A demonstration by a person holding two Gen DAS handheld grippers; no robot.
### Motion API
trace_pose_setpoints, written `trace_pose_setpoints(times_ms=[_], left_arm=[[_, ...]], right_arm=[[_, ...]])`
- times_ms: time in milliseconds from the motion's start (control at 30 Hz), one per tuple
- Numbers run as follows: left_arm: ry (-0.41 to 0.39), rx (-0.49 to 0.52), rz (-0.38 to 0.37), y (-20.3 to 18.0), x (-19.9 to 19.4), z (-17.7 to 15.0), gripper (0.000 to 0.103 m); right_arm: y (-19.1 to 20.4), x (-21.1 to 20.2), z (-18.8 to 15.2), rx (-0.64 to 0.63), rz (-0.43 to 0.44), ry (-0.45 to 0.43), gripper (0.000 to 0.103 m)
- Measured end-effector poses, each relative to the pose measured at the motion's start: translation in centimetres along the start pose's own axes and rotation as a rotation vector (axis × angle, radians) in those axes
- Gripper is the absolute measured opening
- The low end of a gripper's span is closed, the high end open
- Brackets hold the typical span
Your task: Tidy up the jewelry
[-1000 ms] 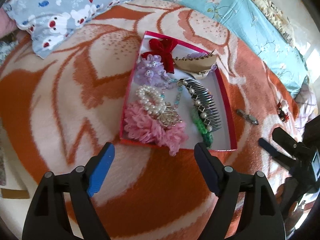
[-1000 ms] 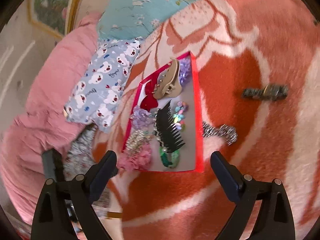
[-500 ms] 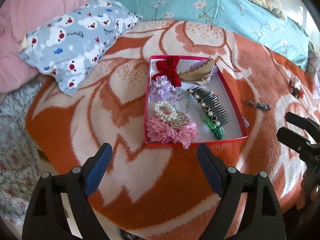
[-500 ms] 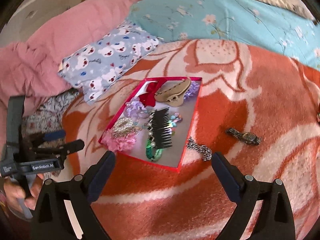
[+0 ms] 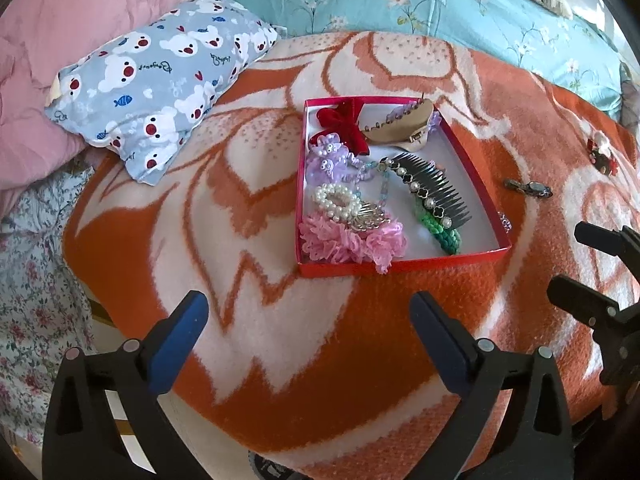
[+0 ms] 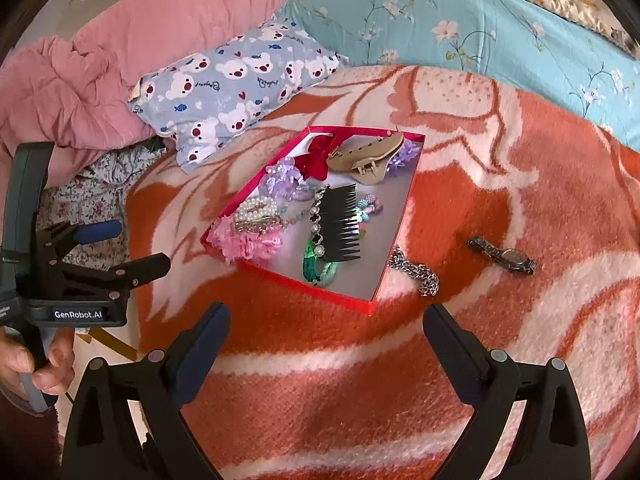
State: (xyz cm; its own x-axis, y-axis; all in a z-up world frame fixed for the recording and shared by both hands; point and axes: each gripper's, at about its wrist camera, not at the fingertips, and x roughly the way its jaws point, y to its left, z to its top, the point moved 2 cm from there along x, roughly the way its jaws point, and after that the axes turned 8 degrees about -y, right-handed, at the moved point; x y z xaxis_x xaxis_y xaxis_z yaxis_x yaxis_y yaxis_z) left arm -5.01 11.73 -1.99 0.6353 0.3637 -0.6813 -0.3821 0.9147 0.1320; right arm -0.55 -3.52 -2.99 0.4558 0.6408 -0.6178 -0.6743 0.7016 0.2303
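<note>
left gripper point(image 5: 306, 320) tilted down, fingers opening, nothing between; right gripper point(image 6: 326, 332) fingers wide apart, empty.

One red box point(image 6: 394, 216), one black comb point(image 6: 340, 222), one watch point(image 6: 503, 256), one silver chain point(image 6: 416, 272), two tools point(image 5: 306, 320).

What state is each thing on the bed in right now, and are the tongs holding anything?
Red box: lidless, flat on the blanket.
Black comb: lying in the box.
Beige hair claw: in the box's far end, closed.
Silver chain: outside, beside the box wall.
Wristwatch: outside, flat on the blanket.
Left tongs: jaws opening, nothing between them.
Right tongs: open, empty.
</note>
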Motion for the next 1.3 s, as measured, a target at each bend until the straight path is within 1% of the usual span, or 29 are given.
trace_pose_setpoints(times_ms=[467,633,1000,1300], left_arm=[[-0.004,0.018,0.008,-0.8,0.3,-0.8,0.102],[-0.016,0.008,0.006,-0.6,0.0,-0.9,0.102],[-0.014,0.02,0.001,-1.1,0.1,-1.2,0.102],[-0.01,0.022,-0.004,-1.1,0.2,-1.1,0.102]], right_arm=[[0.3,0.2,-0.7,-0.02,-0.036,0.016,0.098],[0.4,-0.1,-0.4,-0.016,-0.032,-0.001,0.098],[0.9,0.6,-0.9,-0.022,-0.029,0.027,0.098],[1.0,0.7,-1.0,-0.026,-0.03,0.03,0.098]])
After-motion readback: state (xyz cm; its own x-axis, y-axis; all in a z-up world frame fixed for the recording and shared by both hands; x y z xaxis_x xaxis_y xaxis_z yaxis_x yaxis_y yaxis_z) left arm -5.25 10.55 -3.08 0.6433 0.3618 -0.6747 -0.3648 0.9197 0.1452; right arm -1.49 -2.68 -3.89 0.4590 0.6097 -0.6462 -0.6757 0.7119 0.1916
